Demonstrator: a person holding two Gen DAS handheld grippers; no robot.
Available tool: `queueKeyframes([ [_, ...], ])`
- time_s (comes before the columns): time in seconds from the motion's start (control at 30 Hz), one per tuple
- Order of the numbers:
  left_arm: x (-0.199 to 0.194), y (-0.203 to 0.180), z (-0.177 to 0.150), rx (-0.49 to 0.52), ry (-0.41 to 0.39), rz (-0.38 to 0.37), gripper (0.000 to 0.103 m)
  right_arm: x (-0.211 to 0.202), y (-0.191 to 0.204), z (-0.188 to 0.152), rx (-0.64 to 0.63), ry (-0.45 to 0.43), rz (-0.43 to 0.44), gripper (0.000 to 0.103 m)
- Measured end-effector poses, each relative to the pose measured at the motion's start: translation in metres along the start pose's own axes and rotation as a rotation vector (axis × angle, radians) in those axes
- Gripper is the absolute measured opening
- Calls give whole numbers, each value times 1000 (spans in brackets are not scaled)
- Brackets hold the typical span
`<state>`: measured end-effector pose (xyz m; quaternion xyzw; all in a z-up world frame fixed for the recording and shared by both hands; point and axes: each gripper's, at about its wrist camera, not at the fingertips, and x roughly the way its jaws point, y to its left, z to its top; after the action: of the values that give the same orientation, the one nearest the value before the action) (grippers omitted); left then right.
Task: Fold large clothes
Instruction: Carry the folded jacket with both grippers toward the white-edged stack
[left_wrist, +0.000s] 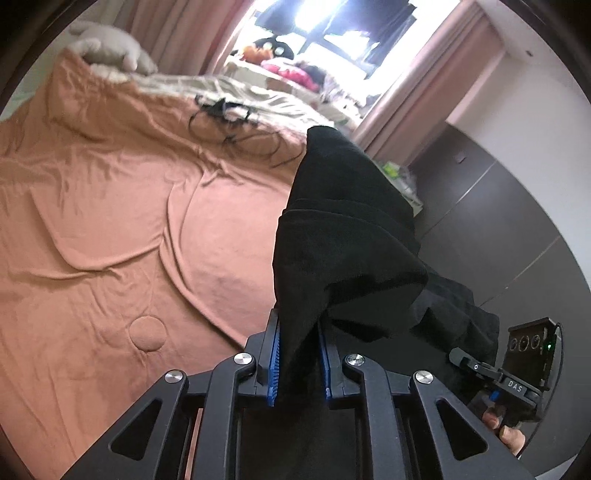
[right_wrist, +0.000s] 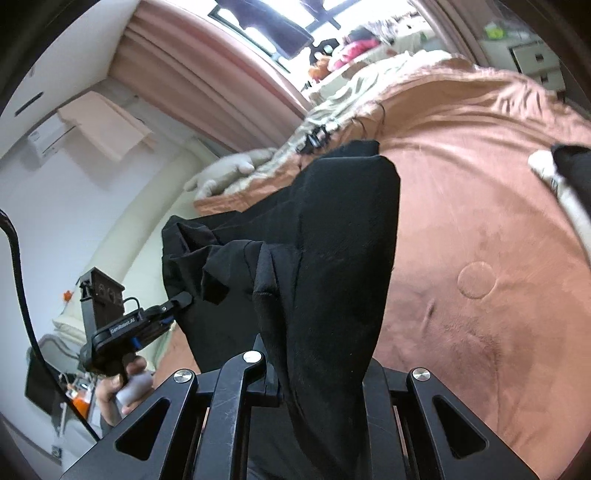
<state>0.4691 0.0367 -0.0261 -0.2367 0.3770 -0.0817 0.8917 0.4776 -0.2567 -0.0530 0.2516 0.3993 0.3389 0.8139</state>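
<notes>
A large black garment (left_wrist: 343, 240) hangs in the air above the bed, held at two points. My left gripper (left_wrist: 299, 363) is shut on one edge of it, the cloth pinched between the blue pads. My right gripper (right_wrist: 314, 369) is shut on another edge of the same garment (right_wrist: 332, 229); its fingertips are hidden under the cloth. Each view shows the other gripper: the right one (left_wrist: 458, 356) at the lower right of the left wrist view, the left one (right_wrist: 181, 300) at the left of the right wrist view, both biting black cloth.
The bed is covered by a rumpled salmon blanket (left_wrist: 122, 221) with a beige quilt (left_wrist: 229, 88) and a plush toy (left_wrist: 110, 48) at its head. Black cables (left_wrist: 229, 118) lie near the quilt. Dark wardrobe doors (left_wrist: 498, 221) stand at the right. A black-and-white item (right_wrist: 569, 177) lies on the bed.
</notes>
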Motion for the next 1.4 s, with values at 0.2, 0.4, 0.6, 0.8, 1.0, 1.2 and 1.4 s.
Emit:
queueKeyframes([
  [0.2,-40,-46,-7,55,-62,-51,17,-57,28,1,-65,-87,-16,13],
  [0.4,-55,-100,-12,94,-89,-103,17,-116,42,13,-121,-159,-71,13],
  [0.6,-58,-159,-19,131,-88,-162,17,-176,39,22,-148,-211,-135,13],
  [0.8,-55,-224,-31,181,-80,-223,17,-241,24,26,-165,-271,-194,13],
  [1.0,-46,-291,-47,239,-57,-281,17,-305,9,26,-170,-343,-259,13],
  [1.2,-32,-351,-68,288,-21,-334,17,-360,-6,26,-163,-415,-326,13],
  [1.4,-19,-405,-89,364,17,-366,17,-395,-21,26,-141,-471,-379,13],
])
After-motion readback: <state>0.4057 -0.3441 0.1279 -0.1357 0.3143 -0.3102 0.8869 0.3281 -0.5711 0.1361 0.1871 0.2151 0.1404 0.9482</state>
